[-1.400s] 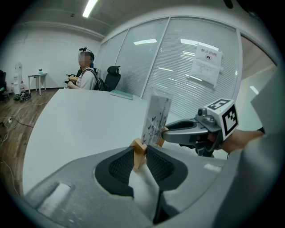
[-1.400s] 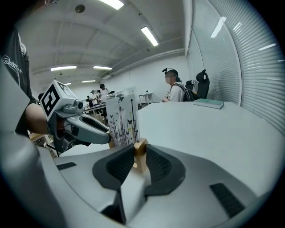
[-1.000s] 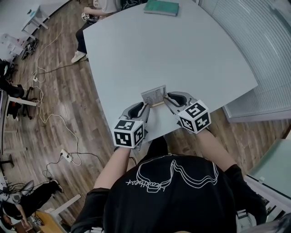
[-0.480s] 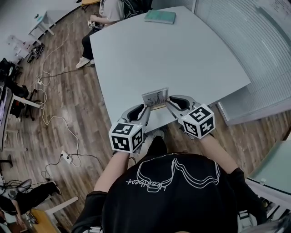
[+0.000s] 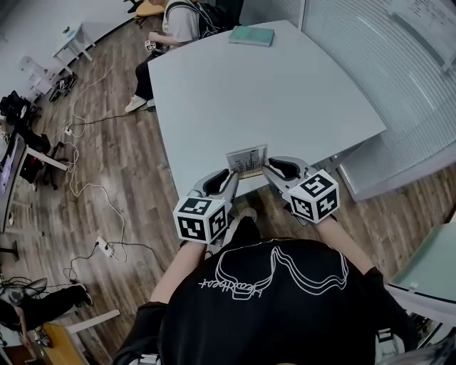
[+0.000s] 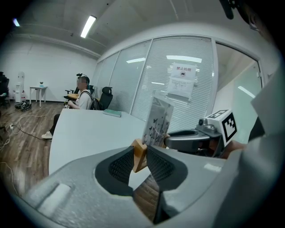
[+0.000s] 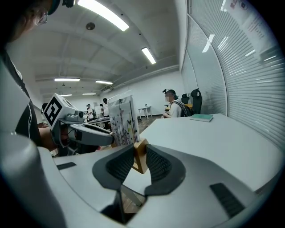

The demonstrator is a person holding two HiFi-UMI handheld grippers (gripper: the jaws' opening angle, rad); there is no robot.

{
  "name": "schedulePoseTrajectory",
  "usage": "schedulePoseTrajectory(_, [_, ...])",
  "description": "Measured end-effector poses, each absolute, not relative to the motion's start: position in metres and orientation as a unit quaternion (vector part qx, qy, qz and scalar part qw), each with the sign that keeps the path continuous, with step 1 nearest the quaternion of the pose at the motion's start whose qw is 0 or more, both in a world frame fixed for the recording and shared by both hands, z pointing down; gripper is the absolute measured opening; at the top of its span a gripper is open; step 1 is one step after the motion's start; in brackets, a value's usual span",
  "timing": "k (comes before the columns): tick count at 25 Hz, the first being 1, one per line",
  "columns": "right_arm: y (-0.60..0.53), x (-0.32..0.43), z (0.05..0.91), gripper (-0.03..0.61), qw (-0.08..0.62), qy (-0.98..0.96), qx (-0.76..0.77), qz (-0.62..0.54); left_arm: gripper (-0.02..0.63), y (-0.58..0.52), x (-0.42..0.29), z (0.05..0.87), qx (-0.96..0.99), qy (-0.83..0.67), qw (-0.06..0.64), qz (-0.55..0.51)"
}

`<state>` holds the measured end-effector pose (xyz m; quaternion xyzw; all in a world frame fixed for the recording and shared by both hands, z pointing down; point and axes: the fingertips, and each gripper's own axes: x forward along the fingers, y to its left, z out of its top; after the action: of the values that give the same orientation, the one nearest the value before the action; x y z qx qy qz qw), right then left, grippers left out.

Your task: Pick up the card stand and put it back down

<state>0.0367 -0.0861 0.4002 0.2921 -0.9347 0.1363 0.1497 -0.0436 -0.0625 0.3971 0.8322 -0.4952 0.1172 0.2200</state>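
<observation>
Change: The stand (image 5: 247,162) has come up and moved closer to the person since a second ago. Then it was low and further in over the table (image 5: 271,93). Now it is right at the near edge.
Same as before: Both grippers hold the same two ends of the stand.
Left gripper (image 6: 140,156): It is clamped on one end of the wood bar (image 6: 139,153). The bar end sits tight between its two dark pads.
Right gripper (image 7: 139,159): It is clamped on the other end of the bar in the same way.
Where the stand is: It is up in the air between the two grippers, at the near edge of the table. In the left gripper view, the brown floor (image 5: 107,164) shows under the bar.
How the stand looks: It has a thin, light brown wood bar at the bottom. A clear card (image 7: 122,121) stands up in the bar. The card has small dark drawings on it, like plants and butterflies.
Far end of the table: A green book (image 5: 251,36) lies there. A person (image 5: 178,21) sits by that corner.
</observation>
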Motion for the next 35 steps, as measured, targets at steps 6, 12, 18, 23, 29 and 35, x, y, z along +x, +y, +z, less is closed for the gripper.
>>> schedulePoseTrajectory(6, [-0.078,0.042,0.409,0.089,0.148,-0.937,0.287,0.132,0.095,-0.055,-0.039,0.404,0.829,-0.502,0.218,0.114])
schedulePoseTrajectory(12, [-0.075,0.041,0.411,0.089,0.153,-0.937,0.285,0.13,0.095,-0.051,-0.04,0.406,0.827,-0.505,0.222,0.113])
schedulePoseTrajectory(18, [-0.078,0.038,0.414,0.089,0.155,-0.936,0.285,0.133,0.095,-0.053,-0.042,0.41,0.825,-0.505,0.227,0.115])
schedulePoseTrajectory(23, [-0.092,0.032,0.418,0.087,0.161,-0.936,0.288,0.123,0.095,-0.065,-0.047,0.416,0.824,-0.504,0.23,0.118])
schedulePoseTrajectory(29, [-0.12,0.022,0.418,0.087,0.173,-0.935,0.292,0.105,0.095,-0.093,-0.057,0.417,0.823,-0.505,0.232,0.121])
schedulePoseTrajectory(35, [-0.149,0.001,0.424,0.087,0.179,-0.934,0.288,0.111,0.095,-0.12,-0.078,0.423,0.82,-0.505,0.24,0.123])
